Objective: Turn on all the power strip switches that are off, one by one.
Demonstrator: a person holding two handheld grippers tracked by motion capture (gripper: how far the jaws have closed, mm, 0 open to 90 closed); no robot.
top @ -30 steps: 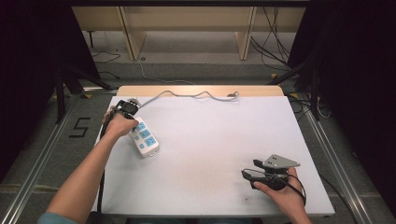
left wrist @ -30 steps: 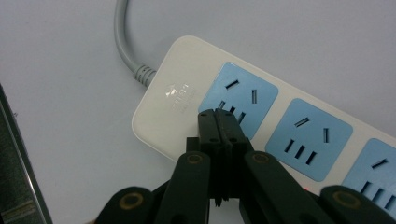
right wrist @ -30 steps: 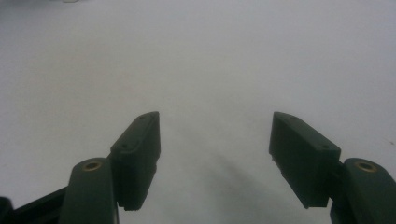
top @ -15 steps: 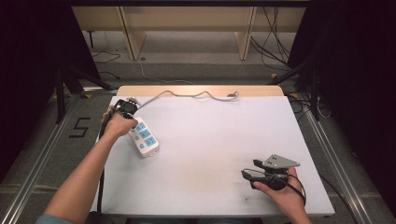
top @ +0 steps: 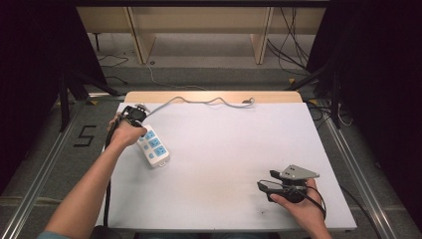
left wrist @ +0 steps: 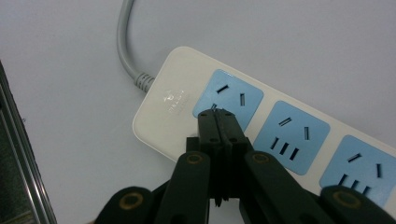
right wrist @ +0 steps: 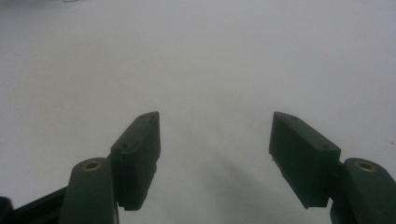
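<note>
A white power strip with three blue sockets lies at the left of the white table. Its grey cable runs along the back edge to a plug. My left gripper is shut, with nothing between its jaws. In the left gripper view its joined tips rest on the power strip, at the blue socket nearest the cable. My right gripper sits low at the front right, open, and in the right gripper view bare table lies between its jaws.
A wooden strip borders the table's back edge. Metal rails run along both sides, and the floor beyond holds loose cables and wooden furniture legs. A black cable trails from the left gripper down the table's left edge.
</note>
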